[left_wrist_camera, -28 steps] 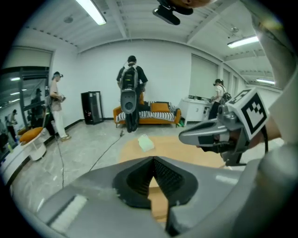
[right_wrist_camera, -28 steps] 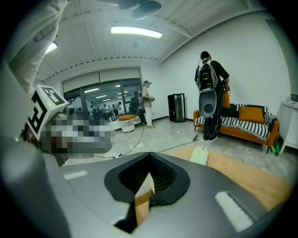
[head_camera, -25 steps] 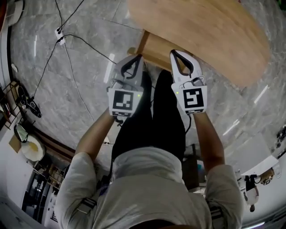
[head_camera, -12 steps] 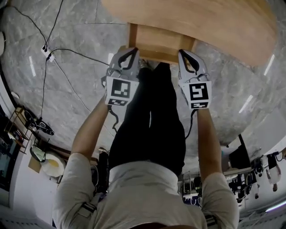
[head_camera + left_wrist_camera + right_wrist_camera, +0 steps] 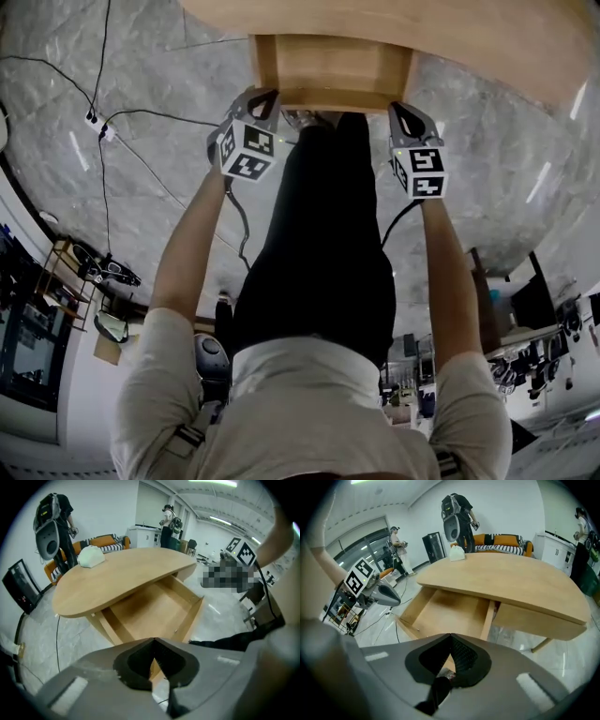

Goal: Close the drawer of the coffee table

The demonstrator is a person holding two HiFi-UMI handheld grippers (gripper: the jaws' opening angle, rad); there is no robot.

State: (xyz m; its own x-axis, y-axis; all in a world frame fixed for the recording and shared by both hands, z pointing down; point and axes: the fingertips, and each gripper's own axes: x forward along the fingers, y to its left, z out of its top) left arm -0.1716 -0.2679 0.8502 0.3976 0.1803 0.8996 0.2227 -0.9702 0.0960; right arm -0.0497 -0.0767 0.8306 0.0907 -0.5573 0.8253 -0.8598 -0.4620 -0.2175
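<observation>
The wooden coffee table (image 5: 422, 28) has its drawer (image 5: 333, 70) pulled out toward me, empty inside. My left gripper (image 5: 265, 94) is shut on nothing and hangs just off the drawer's front left corner. My right gripper (image 5: 401, 108), also shut and empty, is by the front right corner. I cannot tell whether either touches the drawer front. The left gripper view looks over its closed tips (image 5: 153, 640) into the open drawer (image 5: 154, 609). In the right gripper view the shut tips (image 5: 451, 635) point at the drawer's (image 5: 447, 611) front edge.
My legs in black trousers (image 5: 323, 234) stand right before the drawer. Cables and a power strip (image 5: 94, 122) lie on the marble floor at left. A white bundle (image 5: 91, 556) rests on the tabletop's far end. People and a sofa (image 5: 501, 540) are beyond the table.
Both grippers have dropped and moved forward, from above my legs to the drawer's front corners. The head view has shifted so the drawer sits between them.
</observation>
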